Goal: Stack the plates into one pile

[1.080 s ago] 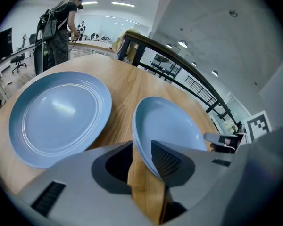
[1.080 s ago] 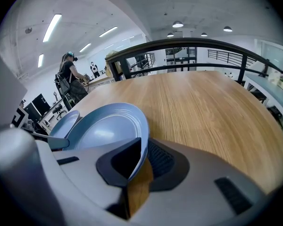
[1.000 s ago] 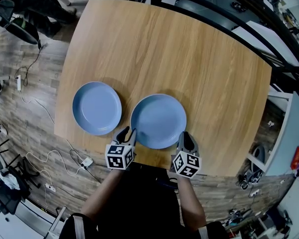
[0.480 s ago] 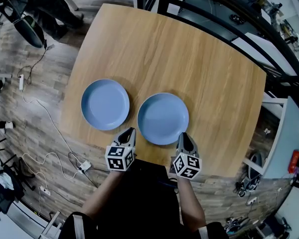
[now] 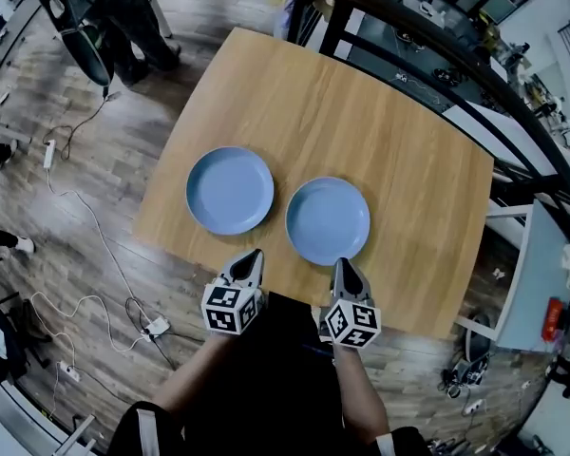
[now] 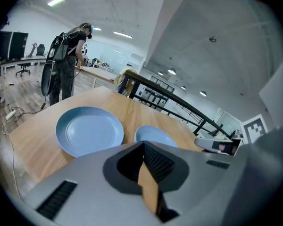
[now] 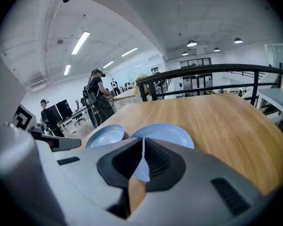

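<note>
Pointing forward and tilted downward, the left gripper (image 5: 254, 255) and the right gripper (image 5: 343, 264) are held side by side in front of the person's torso, their tips at the near edge of the wooden table (image 5: 361, 112). Each sits at the end of a bare forearm, the left forearm (image 5: 195, 388) and the right forearm (image 5: 356, 402) running back toward the bottom of the head view, with the left marker cube (image 5: 233, 309) and the right marker cube (image 5: 351, 323) facing up behind the jaws. In its own view the left gripper (image 6: 144, 143) has jaws that have just been closing and now meet at the tips, with nothing between them. The right gripper (image 7: 143, 139) likewise has its jaw tips pressed together on nothing. Neither gripper holds a plate. The right-hand plate (image 5: 328, 220) lies flat on the table directly ahead of the right gripper and just below its tip, and ahead and to the right of the left gripper (image 6: 153, 136). The left-hand plate (image 5: 230, 190) lies flat ahead of the left gripper and slightly to its left (image 6: 89, 130); from the right gripper it sits ahead and off to the left (image 7: 105, 135). Both plates are blue and rest just beside each other with a narrow strip of table between, unstacked.
</note>
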Motion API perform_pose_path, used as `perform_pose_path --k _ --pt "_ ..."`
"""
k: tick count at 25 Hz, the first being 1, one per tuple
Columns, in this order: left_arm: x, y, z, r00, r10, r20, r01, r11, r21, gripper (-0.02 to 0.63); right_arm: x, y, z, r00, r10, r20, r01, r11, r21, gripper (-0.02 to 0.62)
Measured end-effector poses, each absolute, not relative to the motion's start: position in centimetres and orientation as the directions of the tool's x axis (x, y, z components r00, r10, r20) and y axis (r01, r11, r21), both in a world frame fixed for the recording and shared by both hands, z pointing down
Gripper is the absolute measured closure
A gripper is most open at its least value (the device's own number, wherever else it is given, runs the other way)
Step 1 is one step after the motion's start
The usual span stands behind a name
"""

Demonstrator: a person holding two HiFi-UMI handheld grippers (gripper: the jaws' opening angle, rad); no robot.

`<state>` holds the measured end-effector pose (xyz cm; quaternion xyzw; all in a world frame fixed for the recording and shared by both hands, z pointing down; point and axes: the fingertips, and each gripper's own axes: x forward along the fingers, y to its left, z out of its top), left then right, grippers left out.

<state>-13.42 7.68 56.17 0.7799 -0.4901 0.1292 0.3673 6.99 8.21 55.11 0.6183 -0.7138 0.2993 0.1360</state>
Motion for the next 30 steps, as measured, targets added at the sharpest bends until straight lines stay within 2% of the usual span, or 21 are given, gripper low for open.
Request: perform_pose_path --k 15,30 --pt "-17.4 12.6 47.1 0.464 -0.803 0.373 -0.859 -0.305 0.412 0.583 1.0 12.6 47.5 -0.262 -0.873 0.412 -0.941 0.136 -0.310 0.560" --pt "-16.5 13.5 45.4 0.328 -0.874 0.358 -0.908 -0.188 0.375 0.583 -1.3 11.3 46.7 -0.475 -0.789 0.389 -0.874 0.371 -0.315 0.560"
